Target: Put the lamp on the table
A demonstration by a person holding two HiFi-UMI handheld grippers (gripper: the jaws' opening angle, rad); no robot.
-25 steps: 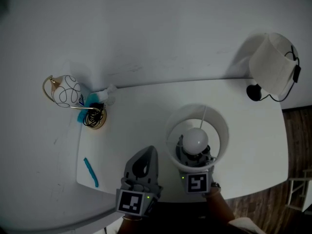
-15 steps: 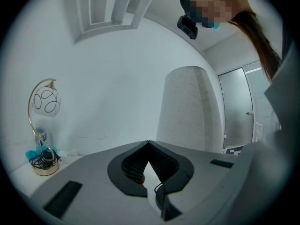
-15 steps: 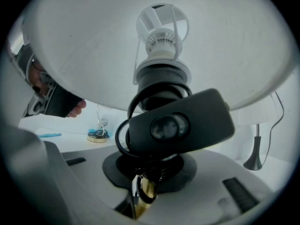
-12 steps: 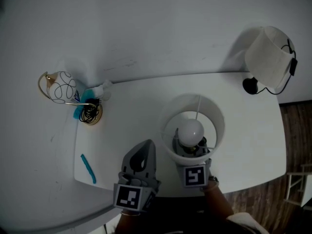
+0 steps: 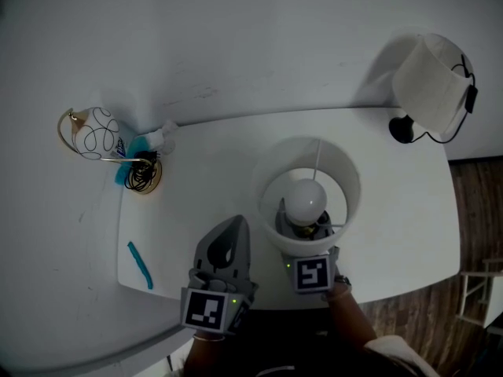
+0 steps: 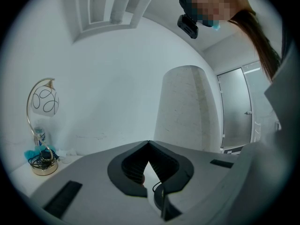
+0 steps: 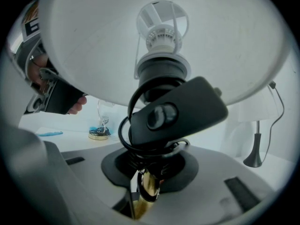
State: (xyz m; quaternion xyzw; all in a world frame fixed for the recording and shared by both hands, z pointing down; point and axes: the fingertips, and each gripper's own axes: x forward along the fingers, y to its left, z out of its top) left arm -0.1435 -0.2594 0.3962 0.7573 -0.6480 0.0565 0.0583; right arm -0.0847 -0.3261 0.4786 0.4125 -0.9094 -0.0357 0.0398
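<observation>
The lamp (image 5: pixel 310 195) stands upright on the white table (image 5: pixel 401 210) near its front edge, with a round white shade and a bulb (image 5: pixel 305 199) showing from above. In the right gripper view its brass stem (image 7: pixel 147 186) runs down between the jaws of my right gripper (image 7: pixel 149 161), with a black cord and switch (image 7: pixel 173 114) coiled round it. Those jaws have just been opening, and a dark slit shows beside the stem. Its marker cube (image 5: pixel 313 274) pokes out from under the shade. My left gripper (image 5: pixel 238 221) hovers shut and empty just left of the lamp.
A small gold arc lamp with a patterned globe (image 5: pixel 94 132) and a coiled cord stands at the table's back left corner. A teal strip (image 5: pixel 141 265) lies near the left edge. Another white-shaded lamp (image 5: pixel 431 85) stands at the back right. Wooden floor (image 5: pixel 479 234) shows beyond the right edge.
Both grippers and the lamp keep their places. Only the head view has drifted a little, sliding the scene slightly up and left in the picture.
</observation>
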